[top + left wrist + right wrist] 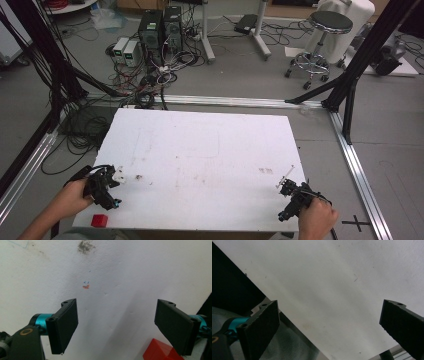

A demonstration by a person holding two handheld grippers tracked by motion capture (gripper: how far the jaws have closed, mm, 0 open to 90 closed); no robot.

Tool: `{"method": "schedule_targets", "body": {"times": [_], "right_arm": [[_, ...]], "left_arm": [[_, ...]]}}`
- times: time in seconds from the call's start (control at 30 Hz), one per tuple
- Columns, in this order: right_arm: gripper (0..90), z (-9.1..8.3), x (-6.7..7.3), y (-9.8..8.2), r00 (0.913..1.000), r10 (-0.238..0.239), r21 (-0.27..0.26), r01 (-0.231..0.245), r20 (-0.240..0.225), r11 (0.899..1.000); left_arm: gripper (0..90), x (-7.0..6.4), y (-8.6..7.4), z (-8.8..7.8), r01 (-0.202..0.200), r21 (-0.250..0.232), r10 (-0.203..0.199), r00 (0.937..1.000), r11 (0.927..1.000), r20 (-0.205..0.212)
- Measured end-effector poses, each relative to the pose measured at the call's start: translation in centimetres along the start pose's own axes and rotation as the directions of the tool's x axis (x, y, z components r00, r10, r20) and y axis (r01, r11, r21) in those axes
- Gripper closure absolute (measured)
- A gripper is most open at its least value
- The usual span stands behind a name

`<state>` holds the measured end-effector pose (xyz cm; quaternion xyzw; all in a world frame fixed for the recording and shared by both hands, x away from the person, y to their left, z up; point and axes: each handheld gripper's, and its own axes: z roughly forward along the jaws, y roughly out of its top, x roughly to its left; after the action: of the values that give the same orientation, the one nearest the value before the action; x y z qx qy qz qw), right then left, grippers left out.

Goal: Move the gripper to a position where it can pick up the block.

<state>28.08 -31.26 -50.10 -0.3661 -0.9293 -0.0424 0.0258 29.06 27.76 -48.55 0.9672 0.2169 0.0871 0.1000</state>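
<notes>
Red block [99, 220] sits at the white table's [200, 150] near left corner, just beside the left gripper [116, 176], whose 2 jaws gape wide with nothing between them. At the near right corner, the right gripper [286, 181] hangs equally wide and empty.

A lab; computer towers [160, 30] amid tangled cables [150, 80] on the floor; a black metal frame [357, 55]; a stool [320, 42].
</notes>
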Motion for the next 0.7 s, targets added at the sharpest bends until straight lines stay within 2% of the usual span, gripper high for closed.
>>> {"method": "schedule_targets", "body": {"times": [0.13,0.3,0.37,0.43,0.47,0.53,0.6,0.7], "right_arm": [[2.2,0.0,0.1,0.0,1.0,0.004,0.0,-0.004,-0.004,1.0],[2.2,0.0,0.1,0.1,1.0,-0.001,0.001,0.001,-0.007,1.0],[2.2,0.0,0.0,0.1,1.0,-0.006,0.0,0.006,-0.005,1.0],[2.2,0.0,0.0,0.0,1.0,0.002,-0.002,-0.002,-0.005,1.0],[2.2,0.0,0.0,0.0,1.0,0.002,-0.002,-0.002,-0.005,1.0],[2.2,0.0,0.1,0.0,1.0,0.0,-0.003,0.0,-0.007,1.0],[2.2,0.0,0.0,0.0,1.0,0.001,-0.004,-0.001,-0.007,1.0],[2.2,0.1,0.0,0.1,1.0,-0.005,-0.001,0.005,-0.008,1.0]], "left_arm": [[19.4,0.0,0.0,-0.4,-0.066,0.01,0.066,0.9977,0.9978,0.018],[20.1,-0.3,0.0,-0.8,-0.131,0.023,0.13,0.9906,0.9911,0.041],[20.1,-0.4,0.0,-0.8,-0.164,0.041,0.162,0.9859,0.9857,0.043],[20.1,-0.8,-0.1,-0.9,-0.207,0.037,0.205,0.9771,0.9777,0.058],[20.1,-0.8,-0.1,-0.9,-0.207,0.037,0.205,0.9771,0.9777,0.058],[20.2,-1.0,-0.2,-1.1,-0.236,0.037,0.234,0.9705,0.971,0.057],[20.2,-1.2,-0.3,-1.3,-0.242,0.033,0.24,0.9687,0.9697,0.066],[20.2,-1.3,-0.6,-1.6,-0.269,0.03,0.266,0.9605,0.9626,0.082]]}}
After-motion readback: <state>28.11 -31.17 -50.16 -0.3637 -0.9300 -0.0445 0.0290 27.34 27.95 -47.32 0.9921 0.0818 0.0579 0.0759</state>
